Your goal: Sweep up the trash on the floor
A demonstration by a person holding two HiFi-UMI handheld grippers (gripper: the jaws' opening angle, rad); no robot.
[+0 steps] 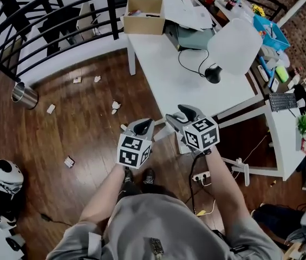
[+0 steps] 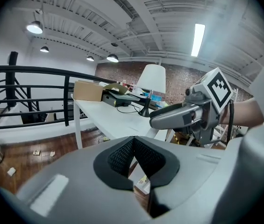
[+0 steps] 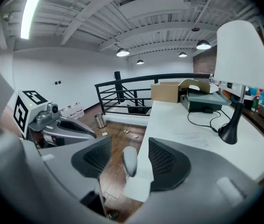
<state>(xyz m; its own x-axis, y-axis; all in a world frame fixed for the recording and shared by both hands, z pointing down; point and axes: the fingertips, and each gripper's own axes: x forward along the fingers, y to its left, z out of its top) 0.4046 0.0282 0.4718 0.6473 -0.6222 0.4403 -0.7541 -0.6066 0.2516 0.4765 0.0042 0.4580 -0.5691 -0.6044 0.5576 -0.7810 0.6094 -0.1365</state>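
Note:
Several paper scraps (image 1: 115,106) lie scattered on the brown wooden floor (image 1: 77,129), and some scraps (image 2: 36,152) also show in the left gripper view. My left gripper (image 1: 144,125) is held at waist height with its jaws shut and nothing between them (image 2: 132,158). My right gripper (image 1: 178,116) hangs beside it near the white table's corner, jaws open (image 3: 129,154). The rounded grey top of a handle (image 3: 130,162) stands between the open pads, touching neither, with a white piece (image 3: 139,189) below it. What that handle belongs to is hidden.
A white table (image 1: 169,75) carries a lamp (image 1: 234,46), a cardboard box (image 1: 143,15) and a printer. A black railing (image 1: 44,26) runs along the far side. A metal bin (image 1: 24,95) stands at the left. A power strip (image 1: 201,176) and cables lie by my feet.

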